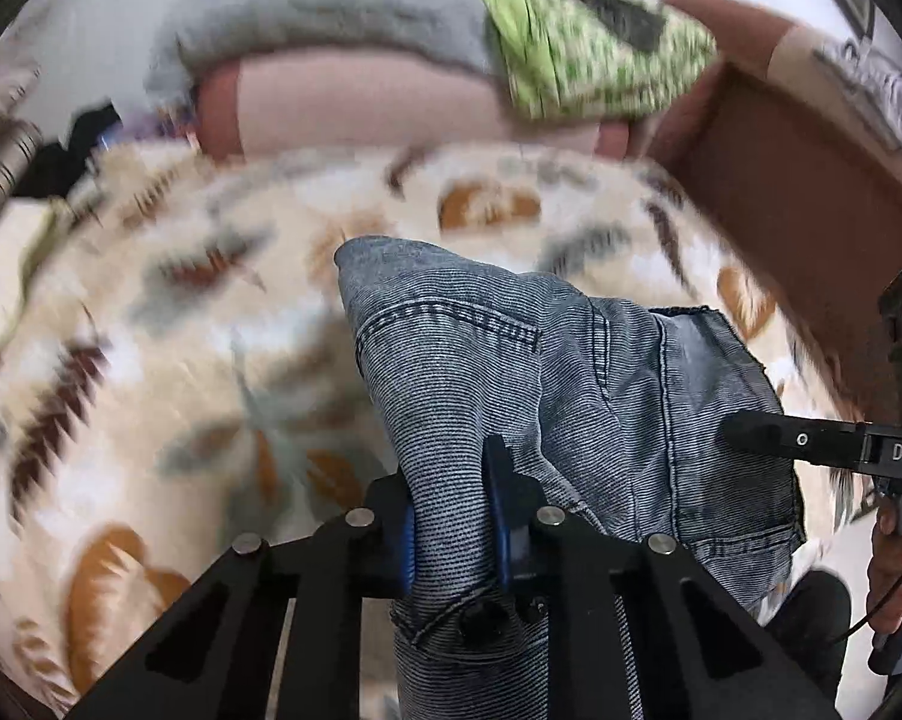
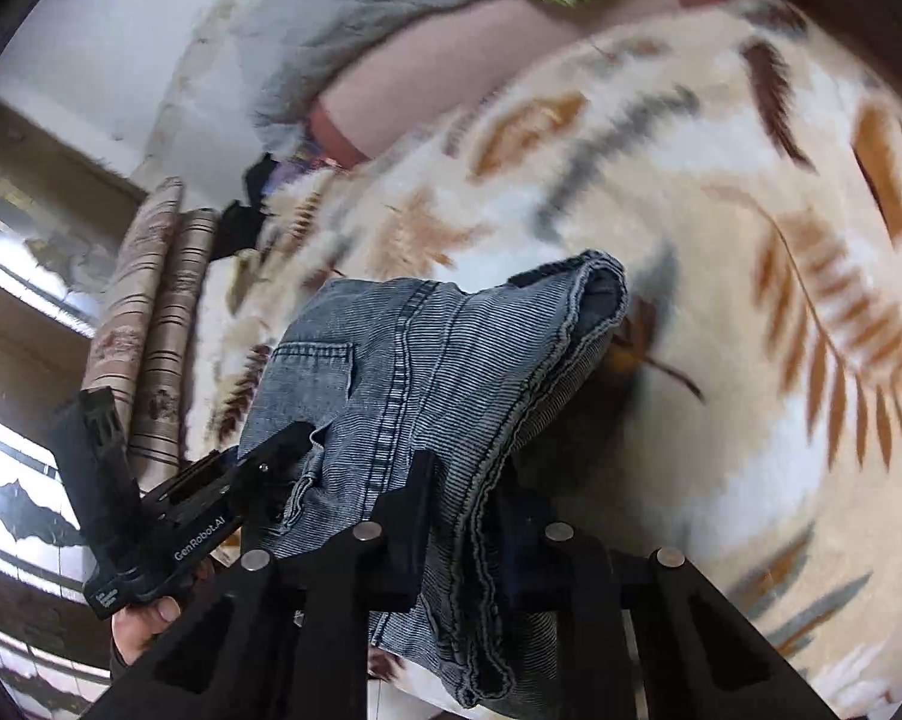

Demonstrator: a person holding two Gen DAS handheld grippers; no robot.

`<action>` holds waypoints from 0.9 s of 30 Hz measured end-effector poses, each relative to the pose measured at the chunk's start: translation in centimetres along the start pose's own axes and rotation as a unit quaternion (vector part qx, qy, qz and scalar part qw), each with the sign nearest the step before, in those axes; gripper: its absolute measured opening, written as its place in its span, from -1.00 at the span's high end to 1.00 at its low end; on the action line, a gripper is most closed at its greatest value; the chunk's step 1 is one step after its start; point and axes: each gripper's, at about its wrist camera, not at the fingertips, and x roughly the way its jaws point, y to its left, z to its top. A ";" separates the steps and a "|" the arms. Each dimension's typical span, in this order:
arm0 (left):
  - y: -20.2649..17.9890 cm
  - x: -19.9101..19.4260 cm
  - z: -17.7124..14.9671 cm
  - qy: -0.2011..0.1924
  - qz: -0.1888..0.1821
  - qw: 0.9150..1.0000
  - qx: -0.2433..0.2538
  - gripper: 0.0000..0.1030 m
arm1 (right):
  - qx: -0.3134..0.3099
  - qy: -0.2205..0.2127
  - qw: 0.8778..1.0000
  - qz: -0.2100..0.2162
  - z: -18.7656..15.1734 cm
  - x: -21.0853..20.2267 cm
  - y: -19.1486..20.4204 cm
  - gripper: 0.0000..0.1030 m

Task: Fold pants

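The grey-blue denim pants are bunched and held up above a cream blanket with a leaf pattern. My left gripper is shut on a fold of the pants, cloth pinched between its blue pads. My right gripper is shut on another thick folded edge of the pants. In the left wrist view the right gripper comes in from the right against the denim. In the right wrist view the left gripper sits at the lower left on the cloth near a back pocket.
A green patterned pillow and a pink and grey bolster lie at the far end of the bed. A brown wooden bed frame runs on the right. Rolled striped cushions lie at the left edge by a window.
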 end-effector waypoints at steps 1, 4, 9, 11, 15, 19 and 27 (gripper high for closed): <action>0.7 -1.0 1.0 -0.020 0.005 1.000 -0.003 0.61 | -0.007 -0.008 1.000 0.006 0.7 -0.2 0.8 0.60; 2.6 -2.3 3.4 -0.055 0.023 0.998 -0.002 0.61 | -0.032 -0.033 0.999 0.023 3.7 -0.2 3.3 0.61; 6.5 -1.0 5.1 -0.062 0.042 0.997 -0.036 0.61 | -0.060 -0.038 0.997 0.026 7.2 2.8 6.2 0.61; 7.9 0.4 5.1 -0.057 0.051 0.996 -0.042 0.61 | -0.057 -0.030 0.998 0.024 7.8 4.8 6.5 0.61; 9.9 5.0 3.9 -0.016 0.064 0.996 -0.055 0.45 | -0.045 -0.008 0.999 -0.001 7.9 9.7 4.7 0.60; 12.4 9.1 1.3 0.056 0.096 0.989 -0.095 -0.33 | -0.021 0.040 0.994 -0.100 6.5 13.9 1.0 0.38; 11.0 2.2 -0.2 -0.006 0.134 0.987 -0.089 -0.71 | -0.059 -0.022 0.998 -0.003 3.7 7.4 4.7 -0.24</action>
